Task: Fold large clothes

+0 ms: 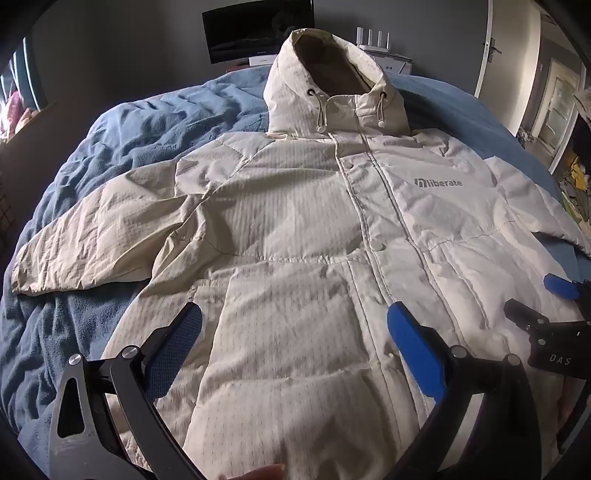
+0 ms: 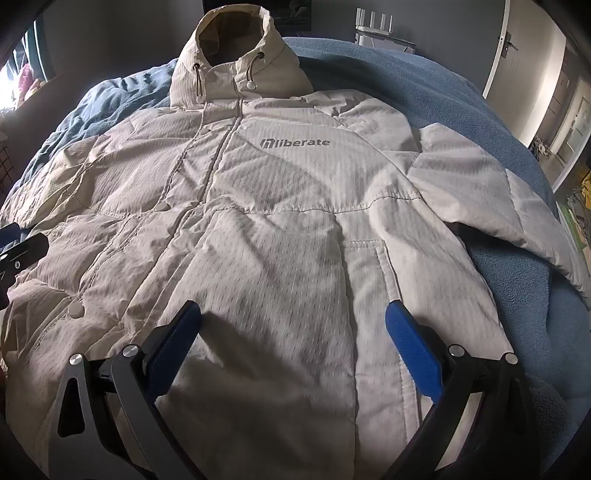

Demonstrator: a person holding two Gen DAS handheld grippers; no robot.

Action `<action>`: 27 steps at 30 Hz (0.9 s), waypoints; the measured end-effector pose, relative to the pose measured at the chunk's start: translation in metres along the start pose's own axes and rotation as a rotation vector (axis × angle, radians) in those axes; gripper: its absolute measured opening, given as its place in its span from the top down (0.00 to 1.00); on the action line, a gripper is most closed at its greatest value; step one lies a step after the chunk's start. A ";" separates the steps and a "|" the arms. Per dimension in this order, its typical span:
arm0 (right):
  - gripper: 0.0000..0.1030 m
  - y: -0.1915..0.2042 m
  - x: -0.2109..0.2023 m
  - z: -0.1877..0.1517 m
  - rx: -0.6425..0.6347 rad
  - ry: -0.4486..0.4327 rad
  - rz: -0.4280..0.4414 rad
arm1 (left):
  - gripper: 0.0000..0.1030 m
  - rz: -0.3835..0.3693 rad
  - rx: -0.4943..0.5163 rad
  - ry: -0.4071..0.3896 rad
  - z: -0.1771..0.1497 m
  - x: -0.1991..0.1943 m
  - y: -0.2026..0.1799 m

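Note:
A large cream hooded puffer jacket (image 1: 295, 221) with a grey "liberate" logo lies face up and spread flat on a blue blanket (image 1: 147, 122), hood at the far end, both sleeves out to the sides. It also fills the right wrist view (image 2: 280, 221). My left gripper (image 1: 295, 325) is open and empty above the jacket's lower left front. My right gripper (image 2: 293, 321) is open and empty above the lower right front, near the pocket. The right gripper also shows at the right edge of the left wrist view (image 1: 543, 299).
The blue blanket (image 2: 424, 92) covers the bed all around the jacket. A dark monitor (image 1: 258, 33) and a white router (image 1: 376, 40) stand behind the bed. A door (image 2: 506, 44) is at the far right and cluttered shelves (image 1: 576, 177) at the right edge.

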State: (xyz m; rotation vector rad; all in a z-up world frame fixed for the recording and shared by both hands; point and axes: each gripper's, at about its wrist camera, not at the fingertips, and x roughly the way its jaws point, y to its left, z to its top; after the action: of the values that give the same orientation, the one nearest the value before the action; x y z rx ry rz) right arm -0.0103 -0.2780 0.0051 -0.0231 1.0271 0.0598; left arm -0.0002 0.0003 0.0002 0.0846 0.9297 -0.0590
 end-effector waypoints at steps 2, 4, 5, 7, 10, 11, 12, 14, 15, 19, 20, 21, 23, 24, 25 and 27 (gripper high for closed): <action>0.07 0.000 0.000 0.000 0.000 0.003 0.001 | 0.06 -0.002 0.006 0.001 -0.001 0.000 -0.001; 0.07 0.000 0.000 0.000 0.000 0.002 0.001 | 0.06 -0.002 0.014 -0.002 -0.001 -0.002 -0.002; 0.07 0.000 0.000 0.000 0.000 0.003 0.001 | 0.06 -0.003 0.018 -0.002 -0.002 -0.003 -0.003; 0.07 0.000 0.000 0.000 0.000 0.002 0.001 | 0.06 -0.002 0.024 -0.004 -0.003 -0.005 -0.004; 0.07 0.000 0.000 0.000 0.000 0.002 0.000 | 0.06 0.001 -0.003 0.010 -0.001 0.001 0.000; 0.07 0.000 0.000 0.000 0.000 0.002 0.001 | 0.06 0.001 -0.005 0.010 -0.001 0.001 0.000; 0.07 0.000 0.000 0.000 0.001 0.002 0.001 | 0.06 0.001 -0.005 0.010 -0.002 0.000 0.000; 0.07 0.000 0.000 0.000 0.000 0.002 0.000 | 0.06 0.001 0.001 0.013 -0.001 0.002 0.000; 0.07 0.000 0.000 0.000 0.000 0.002 0.000 | 0.06 0.000 0.000 0.014 -0.001 0.002 0.000; 0.07 0.000 0.000 0.000 0.000 0.002 0.000 | 0.06 -0.001 0.000 0.015 -0.001 0.002 0.000; 0.07 0.000 0.000 0.000 0.000 0.002 0.000 | 0.06 0.000 0.000 0.014 -0.001 0.001 -0.001; 0.07 0.000 0.000 0.000 0.000 0.002 0.000 | 0.06 0.000 0.000 0.013 -0.002 0.001 -0.001; 0.07 0.000 0.000 0.000 0.000 0.002 0.000 | 0.06 -0.002 0.000 0.017 -0.001 0.001 -0.001; 0.07 0.000 0.000 0.000 0.000 0.002 0.000 | 0.06 -0.003 0.000 0.017 -0.001 0.001 -0.001; 0.07 0.000 0.000 0.000 0.000 0.002 0.000 | 0.06 -0.004 0.000 0.017 -0.001 0.000 -0.001; 0.07 0.000 0.000 0.000 0.000 0.002 0.000 | 0.06 -0.003 0.000 0.016 -0.002 -0.001 -0.002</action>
State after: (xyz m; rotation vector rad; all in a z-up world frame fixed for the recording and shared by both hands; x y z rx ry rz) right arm -0.0100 -0.2780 0.0053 -0.0232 1.0294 0.0597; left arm -0.0021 -0.0013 -0.0003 0.0841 0.9459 -0.0610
